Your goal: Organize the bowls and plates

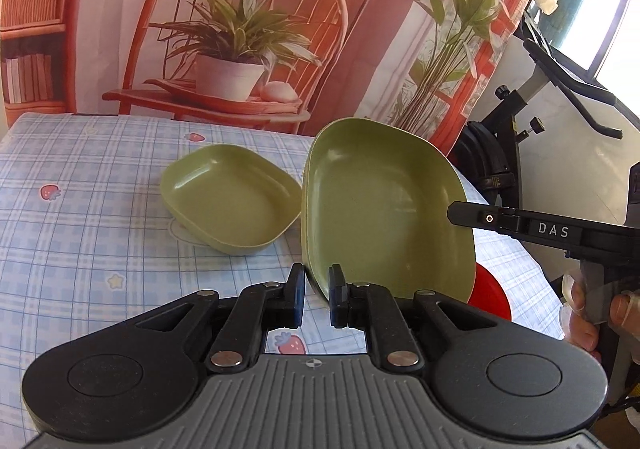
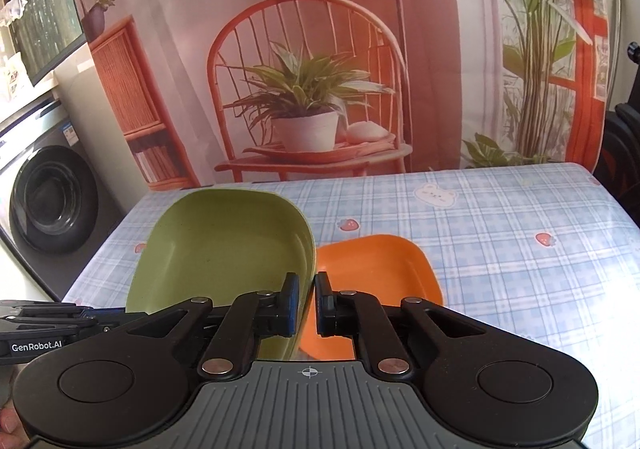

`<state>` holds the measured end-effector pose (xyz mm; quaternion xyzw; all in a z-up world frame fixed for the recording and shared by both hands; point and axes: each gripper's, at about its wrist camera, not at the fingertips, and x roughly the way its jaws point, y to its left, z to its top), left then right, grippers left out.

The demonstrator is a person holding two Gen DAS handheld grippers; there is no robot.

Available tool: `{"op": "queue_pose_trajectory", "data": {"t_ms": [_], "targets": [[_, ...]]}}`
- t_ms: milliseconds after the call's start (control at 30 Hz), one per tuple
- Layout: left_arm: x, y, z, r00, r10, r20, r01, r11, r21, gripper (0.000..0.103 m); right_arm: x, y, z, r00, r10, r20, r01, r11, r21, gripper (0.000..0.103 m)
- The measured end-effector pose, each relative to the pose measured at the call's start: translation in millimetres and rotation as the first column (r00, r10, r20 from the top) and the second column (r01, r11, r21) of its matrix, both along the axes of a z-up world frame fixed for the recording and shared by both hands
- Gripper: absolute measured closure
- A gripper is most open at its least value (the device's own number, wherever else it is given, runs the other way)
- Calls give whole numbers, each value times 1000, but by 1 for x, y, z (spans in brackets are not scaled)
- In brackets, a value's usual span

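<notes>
Both grippers, left [image 1: 316,297] and right [image 2: 307,305], clamp their jaws on one tilted green plate [image 1: 384,209]. Beside the plate, the right gripper's arm reads "DAS"; the left's reads "GenRobot.AI".

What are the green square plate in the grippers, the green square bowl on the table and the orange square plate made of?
Held green square plate: looks like matte moulded plastic or fibre composite, faintly speckled. Green square bowl: same look, soft sheen, rounded corners. Orange square plate: smoother, glossier, probably plastic. Both the left gripper and the right gripper pinch the held plate's rim.
</notes>
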<state>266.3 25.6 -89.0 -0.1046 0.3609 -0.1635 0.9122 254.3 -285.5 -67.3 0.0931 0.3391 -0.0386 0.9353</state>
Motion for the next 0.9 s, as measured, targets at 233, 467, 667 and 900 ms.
{"op": "queue_pose_trajectory", "data": {"t_ms": [233, 467, 667, 900], "targets": [[40, -27, -8, 999, -20, -45, 20, 1000, 13, 89, 33, -39, -2, 1000, 5, -9, -5, 1000, -24, 96], [72, -62, -21, 993, -54, -107, 59, 997, 40, 88, 59, -82, -17, 999, 1, -41, -2, 999, -38, 96], [86, -86, -37, 983, -73, -169, 82, 996, 45, 86, 72, -108, -44, 995, -27, -99, 24, 999, -33, 96], [90, -93, -50, 973, -69, -221, 82, 995, 48, 85, 77, -114, -63, 991, -10, -133, 5, 999, -37, 96]]}}
